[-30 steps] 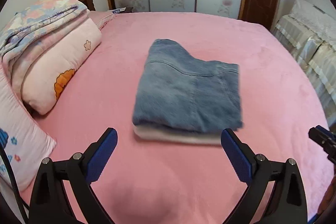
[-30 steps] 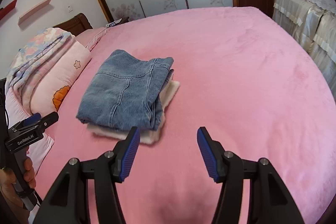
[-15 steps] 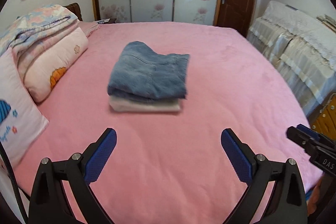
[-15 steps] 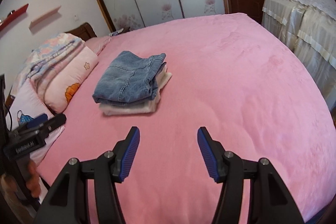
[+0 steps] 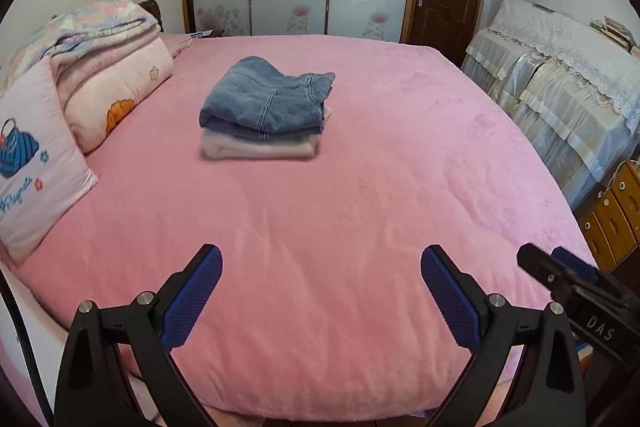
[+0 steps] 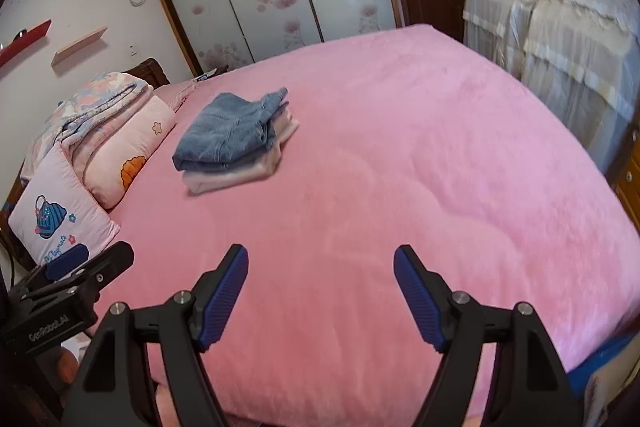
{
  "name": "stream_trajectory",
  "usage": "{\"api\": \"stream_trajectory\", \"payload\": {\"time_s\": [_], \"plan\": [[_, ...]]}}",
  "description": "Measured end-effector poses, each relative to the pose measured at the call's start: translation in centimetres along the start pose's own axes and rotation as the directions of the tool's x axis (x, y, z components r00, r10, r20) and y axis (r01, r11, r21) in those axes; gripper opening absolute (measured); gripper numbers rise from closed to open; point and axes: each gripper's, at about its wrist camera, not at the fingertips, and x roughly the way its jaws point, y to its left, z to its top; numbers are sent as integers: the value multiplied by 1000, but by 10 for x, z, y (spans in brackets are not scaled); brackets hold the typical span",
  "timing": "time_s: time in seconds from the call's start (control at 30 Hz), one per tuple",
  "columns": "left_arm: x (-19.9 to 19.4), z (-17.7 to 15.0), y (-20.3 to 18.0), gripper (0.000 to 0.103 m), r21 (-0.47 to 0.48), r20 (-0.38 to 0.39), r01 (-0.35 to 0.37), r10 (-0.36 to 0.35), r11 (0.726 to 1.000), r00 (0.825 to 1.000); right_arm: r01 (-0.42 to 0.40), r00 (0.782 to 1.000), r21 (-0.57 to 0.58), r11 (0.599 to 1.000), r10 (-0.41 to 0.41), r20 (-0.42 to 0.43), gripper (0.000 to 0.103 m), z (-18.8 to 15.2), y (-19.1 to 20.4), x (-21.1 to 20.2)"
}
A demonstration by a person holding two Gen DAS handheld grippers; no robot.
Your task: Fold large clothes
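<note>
From the left wrist, the left gripper [image 5: 321, 289] stands released and empty; one folded jeans [image 5: 266, 99] tops one pale folded garment [image 5: 260, 147] mid-bed [image 5: 360, 207], well ahead, slightly left. From the right wrist, the right gripper [image 6: 321, 293], jaws opening, empty, sees the stack ahead-left, so the left looks nearer.

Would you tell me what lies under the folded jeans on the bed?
A folded pale garment lies under the jeans; only its edges show, so its type stays hidden.
</note>
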Motion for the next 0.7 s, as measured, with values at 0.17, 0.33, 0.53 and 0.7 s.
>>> {"api": "stream_trajectory", "payload": {"time_s": [0.17,0.33,0.53,0.7], "plan": [[-7,-15,-8,99,12,-22,3,-3,1000,1000,-4,1000,-1,1000,4,-26,76,-16,-4,-7],[-4,-20,-12,99,18,-49,16,-15,1000,999,15,1000,-48,999,-15,-4,76,-23,1,-17],[-6,-24,-16,99,35,-47,5,-3,999,999,45,999,-85,995,-44,18,76,-25,3,-21],[-6,-28,-18,99,43,-62,3,-1,999,998,41,999,-94,995,-40,10,76,-26,4,-20]]}}
